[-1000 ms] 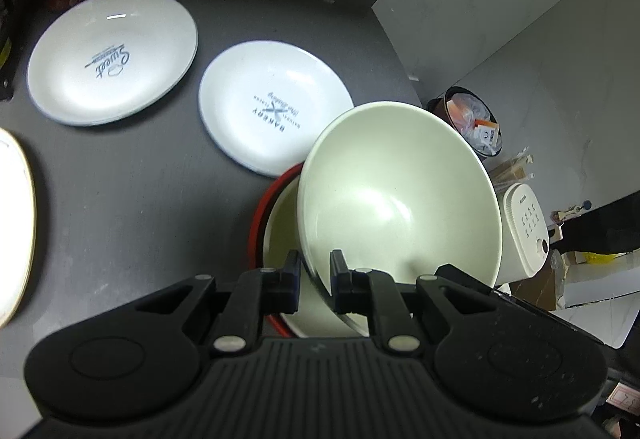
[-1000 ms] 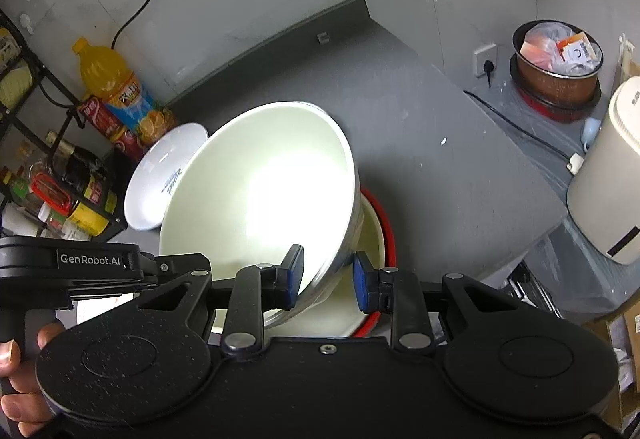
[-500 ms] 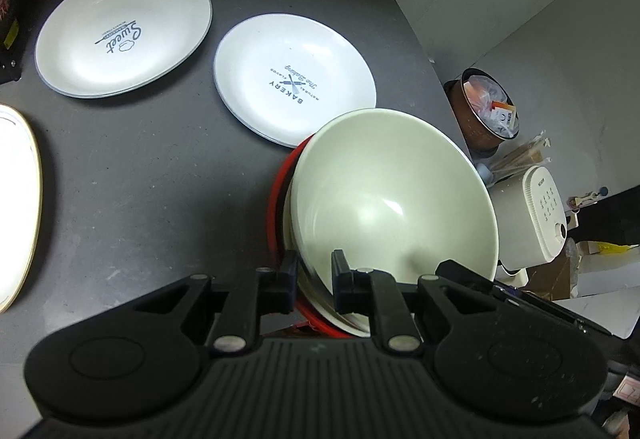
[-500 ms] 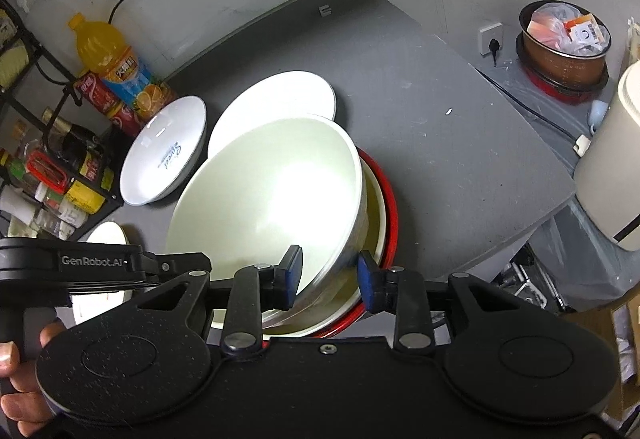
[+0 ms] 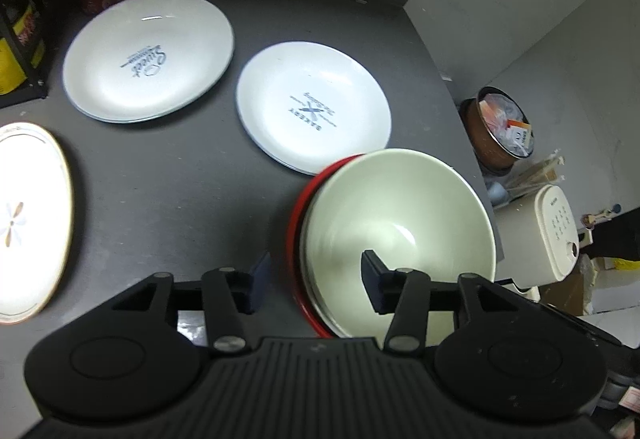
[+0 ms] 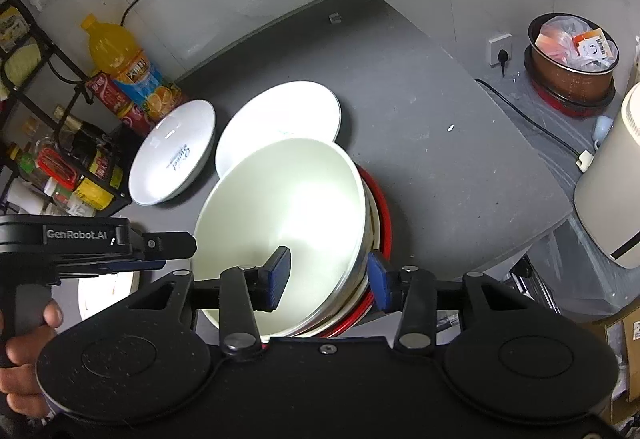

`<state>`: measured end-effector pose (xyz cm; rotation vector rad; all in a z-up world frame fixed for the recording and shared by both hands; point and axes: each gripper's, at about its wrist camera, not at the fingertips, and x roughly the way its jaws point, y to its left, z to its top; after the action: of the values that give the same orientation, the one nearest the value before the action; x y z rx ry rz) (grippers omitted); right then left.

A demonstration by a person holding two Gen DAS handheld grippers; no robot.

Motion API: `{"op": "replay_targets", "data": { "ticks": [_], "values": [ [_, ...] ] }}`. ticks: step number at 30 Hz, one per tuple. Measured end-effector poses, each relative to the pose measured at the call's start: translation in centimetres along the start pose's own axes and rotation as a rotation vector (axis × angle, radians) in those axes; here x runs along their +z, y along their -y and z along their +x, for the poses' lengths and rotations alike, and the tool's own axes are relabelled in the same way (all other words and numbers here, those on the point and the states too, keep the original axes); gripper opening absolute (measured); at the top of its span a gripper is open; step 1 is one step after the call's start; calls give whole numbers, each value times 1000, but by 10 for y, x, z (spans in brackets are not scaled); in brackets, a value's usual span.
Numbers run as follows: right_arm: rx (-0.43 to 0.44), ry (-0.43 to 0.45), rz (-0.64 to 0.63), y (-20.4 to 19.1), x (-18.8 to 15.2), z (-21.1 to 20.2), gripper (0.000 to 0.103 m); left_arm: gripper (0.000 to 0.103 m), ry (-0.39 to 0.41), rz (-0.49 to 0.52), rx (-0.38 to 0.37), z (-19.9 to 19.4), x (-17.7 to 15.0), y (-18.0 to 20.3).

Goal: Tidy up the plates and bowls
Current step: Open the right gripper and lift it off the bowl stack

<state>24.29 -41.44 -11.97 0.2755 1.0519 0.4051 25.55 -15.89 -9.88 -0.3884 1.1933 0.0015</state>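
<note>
Cream bowl (image 5: 400, 223) nested in the red-rimmed bowl (image 6: 382, 223) at the counter's (image 5: 168, 191) near corner, stacked to save room. Left gripper (image 5: 316, 281) and right gripper (image 6: 328, 277) straddle its rim, jaws spread wide, gripping nothing (plates (image 5: 314, 107) lie beyond).

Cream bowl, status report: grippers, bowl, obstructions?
Left gripper and right gripper open, straddling rim. Cream bowl nested in red-rimmed stack. Bakery plate beside stack.
</note>
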Motion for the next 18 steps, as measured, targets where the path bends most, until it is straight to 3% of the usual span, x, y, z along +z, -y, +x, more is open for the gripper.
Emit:
{"op": "replay_targets", "data": {
  "ticks": [4, 6, 11, 18],
  "values": [
    [10, 26, -11, 3, 5, -5, 42, 58, 11, -21, 29, -2, 0, -2],
    [21, 29, -22, 4, 7, -3, 32, 60, 22, -33, 43, -4, 0, -3],
    [15, 12, -39, 12, 9, 6, 23, 63, 37, -56, 75, -11, -1, -3],
    [62, -21, -62, 13, 16, 1, 30, 65, 58, -94, 129, -22, -9, -10]
  ]
}}
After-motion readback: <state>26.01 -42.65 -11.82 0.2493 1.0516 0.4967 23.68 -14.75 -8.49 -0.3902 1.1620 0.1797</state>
